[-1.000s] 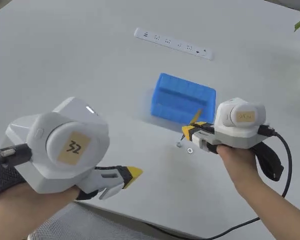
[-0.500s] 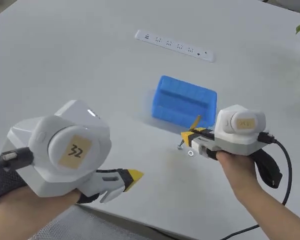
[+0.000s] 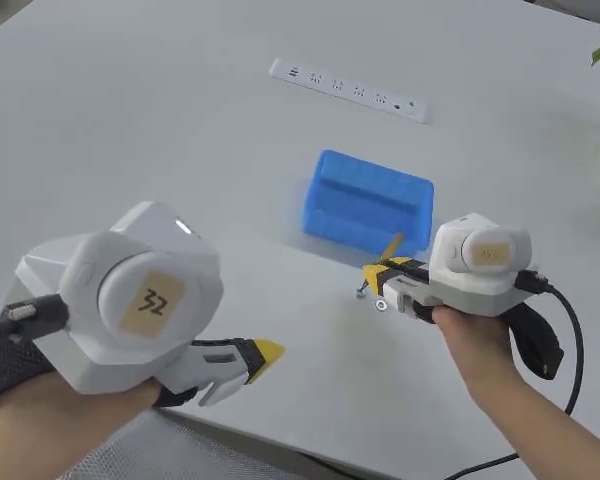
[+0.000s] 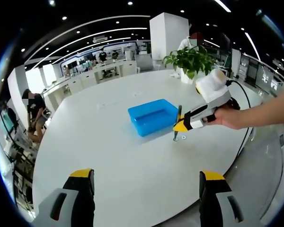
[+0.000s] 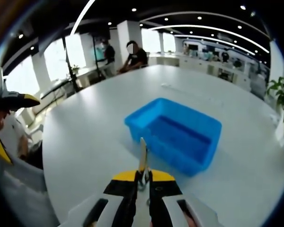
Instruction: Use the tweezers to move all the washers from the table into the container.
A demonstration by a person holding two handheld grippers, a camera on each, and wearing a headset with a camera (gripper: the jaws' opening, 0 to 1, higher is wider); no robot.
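Note:
My right gripper (image 3: 374,272) is shut on thin tweezers (image 3: 391,246), which slant down to a tip on the table beside a small washer (image 3: 381,304). The blue container (image 3: 368,205) stands just behind them. In the right gripper view, the tweezers (image 5: 142,158) stick up between the shut jaws of the right gripper (image 5: 142,182), with the container (image 5: 175,132) ahead. My left gripper (image 3: 263,352) hovers open at the near left, holding nothing. From the left gripper view, the left gripper (image 4: 146,187) faces the container (image 4: 153,116), the tweezers (image 4: 177,124) and the washer (image 4: 183,137).
A white power strip (image 3: 345,88) lies at the far side of the white table (image 3: 160,120). The table's near edge runs under my left gripper. A potted plant (image 4: 191,59) stands at the far right edge. People stand in the background beyond the table.
The right gripper has dropped slightly, bringing the tweezers' tip down to the table beside the washer. The left gripper has barely moved.

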